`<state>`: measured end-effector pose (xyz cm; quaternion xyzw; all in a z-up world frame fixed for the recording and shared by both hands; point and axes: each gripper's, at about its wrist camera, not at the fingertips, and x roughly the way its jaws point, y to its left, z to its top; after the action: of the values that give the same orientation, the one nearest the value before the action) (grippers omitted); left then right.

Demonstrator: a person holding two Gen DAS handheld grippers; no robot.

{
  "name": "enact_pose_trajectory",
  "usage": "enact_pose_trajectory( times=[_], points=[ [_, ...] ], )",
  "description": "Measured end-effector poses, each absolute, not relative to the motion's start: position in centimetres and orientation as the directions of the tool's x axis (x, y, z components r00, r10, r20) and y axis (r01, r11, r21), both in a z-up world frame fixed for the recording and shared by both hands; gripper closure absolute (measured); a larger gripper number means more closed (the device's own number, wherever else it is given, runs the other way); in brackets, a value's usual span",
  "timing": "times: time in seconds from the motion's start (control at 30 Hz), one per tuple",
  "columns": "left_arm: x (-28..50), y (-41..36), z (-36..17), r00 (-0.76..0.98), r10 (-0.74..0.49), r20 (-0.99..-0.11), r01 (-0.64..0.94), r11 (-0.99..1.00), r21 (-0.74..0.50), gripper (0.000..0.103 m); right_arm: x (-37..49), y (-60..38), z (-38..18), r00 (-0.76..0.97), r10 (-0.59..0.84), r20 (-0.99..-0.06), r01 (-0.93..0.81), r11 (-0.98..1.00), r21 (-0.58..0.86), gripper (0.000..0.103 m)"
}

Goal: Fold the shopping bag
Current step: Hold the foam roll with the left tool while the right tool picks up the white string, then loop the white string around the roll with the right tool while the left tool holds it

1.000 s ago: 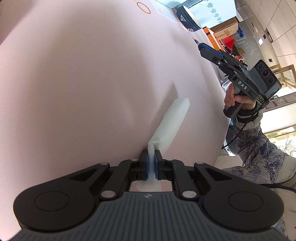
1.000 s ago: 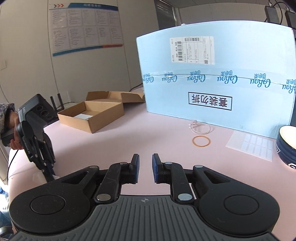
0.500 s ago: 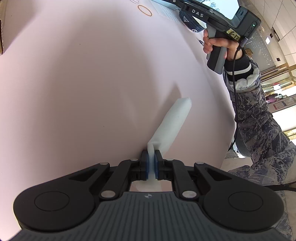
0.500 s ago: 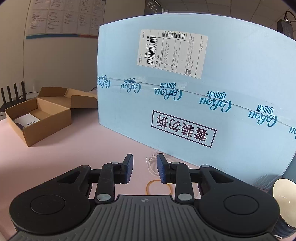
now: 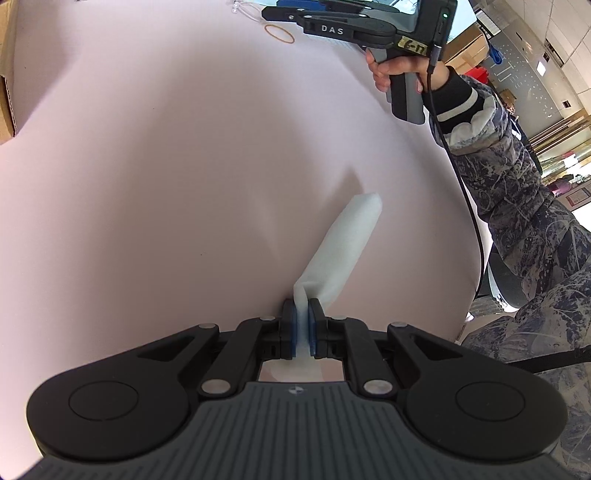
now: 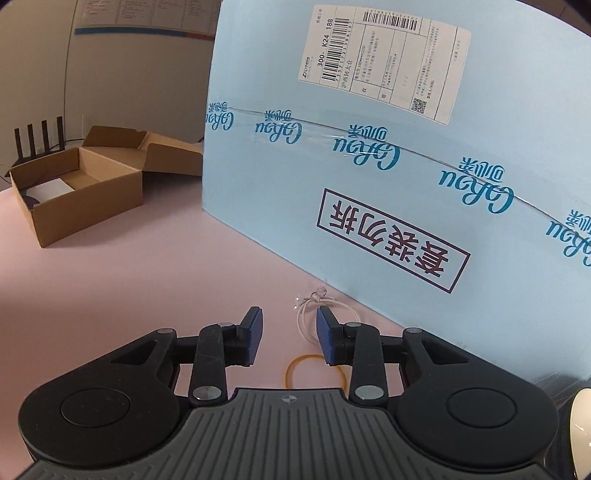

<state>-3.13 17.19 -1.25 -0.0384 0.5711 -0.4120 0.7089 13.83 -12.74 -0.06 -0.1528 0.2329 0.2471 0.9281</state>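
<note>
Left wrist view: the left tool is clamped on one end of the shopping bag. The bag is a narrow, compact white strip, reaching from the pads out over the near right part of the pink bench. Whether its far end rests on the bench or hangs just above it cannot be told. The right tool is held by a hand at the far side, well apart from the bag, above an orange rubber band.

Right wrist view: the right tool stands with its jaws parted and nothing between them. The rubber band lies on the bench directly below the gap. A loop of thin clear cord lies just beyond, near the foot of a blue carton. An open cardboard box stands far left.

Task status: the bag is already reduced to a slim strip, so folding appears largely complete. Judging by the tool's position, securing the strip with the band may remain.
</note>
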Motion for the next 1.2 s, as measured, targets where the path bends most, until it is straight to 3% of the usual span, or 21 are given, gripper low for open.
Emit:
enact_pose_trajectory(
  times=[0.2, 0.4, 0.5, 0.73, 0.97, 1.2],
  points=[
    [-4.8, 16.0, -0.7, 0.04, -0.617, -0.786, 0.56, 0.666, -0.493, 0.095, 16.5, -12.1, -1.4, 0.747, 0.374, -0.549, -0.508, 0.854, -0.109, 0.081],
    [-5.4, 17.0, -0.3, 0.061, -0.618, -0.783, 0.568, 0.667, -0.482, 0.095, 16.7, -12.9, -1.3, 0.747, 0.381, -0.545, -0.484, 0.874, -0.051, 0.101],
    [-5.7, 17.5, -0.1, 0.078, -0.617, -0.783, 0.575, 0.669, -0.471, 0.095, 15.4, -13.7, -0.9, 0.753, 0.402, -0.521, -0.48, 0.877, -0.017, 0.101],
    [-6.1, 17.3, -0.1, 0.111, -0.618, -0.778, 0.577, 0.678, -0.456, 0.095, 5.0, -17.3, 2.6, 0.667, 0.622, -0.41, -0.608, 0.772, 0.184, 0.101],
    [-6.1, 17.3, -0.1, 0.122, -0.616, -0.778, 0.587, 0.677, -0.444, 0.095, -5.1, -17.9, 2.2, 0.449, 0.795, -0.408, -0.687, 0.599, 0.411, 0.101],
    [-6.7, 17.3, -0.2, 0.158, -0.611, -0.776, 0.587, 0.69, -0.424, 0.095, -5.5, -15.3, 0.1, 0.386, 0.826, -0.41, -0.674, 0.556, 0.486, 0.101]
  ],
)
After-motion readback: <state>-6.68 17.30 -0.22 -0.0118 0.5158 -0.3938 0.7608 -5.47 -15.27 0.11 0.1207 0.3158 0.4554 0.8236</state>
